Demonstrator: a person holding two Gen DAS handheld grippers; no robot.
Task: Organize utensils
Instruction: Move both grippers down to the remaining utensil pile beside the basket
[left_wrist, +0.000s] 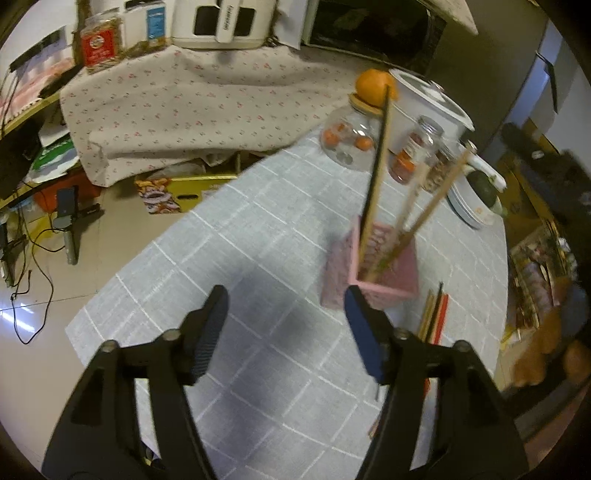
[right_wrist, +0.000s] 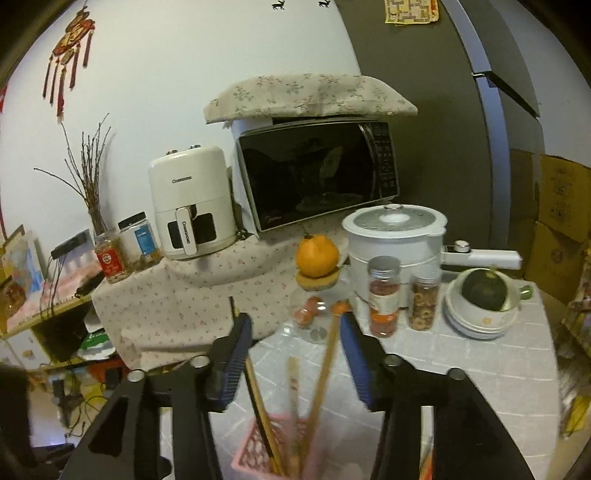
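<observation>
A pink square holder (left_wrist: 384, 269) stands on the grey checked tablecloth (left_wrist: 236, 266). Three chopsticks (left_wrist: 376, 177) stand in it, leaning apart. More loose chopsticks (left_wrist: 436, 314) lie on the cloth just right of the holder, partly hidden by my left gripper's right finger. My left gripper (left_wrist: 284, 328) is open and empty, just in front and left of the holder. In the right wrist view the holder (right_wrist: 258, 450) sits low between the fingers, with the chopsticks (right_wrist: 325, 365) rising between them. My right gripper (right_wrist: 295, 354) is open above the holder; none of the sticks looks clamped.
A glass jar (right_wrist: 314, 314) with an orange (right_wrist: 317, 256) on its lid, two spice jars (right_wrist: 384, 299), a white cooker (right_wrist: 395, 236) and stacked bowls (right_wrist: 476, 317) stand behind the holder. A microwave (right_wrist: 317, 173) and an air fryer (right_wrist: 192, 203) stand on a cloth-covered shelf. The table edge (left_wrist: 110, 288) drops off left.
</observation>
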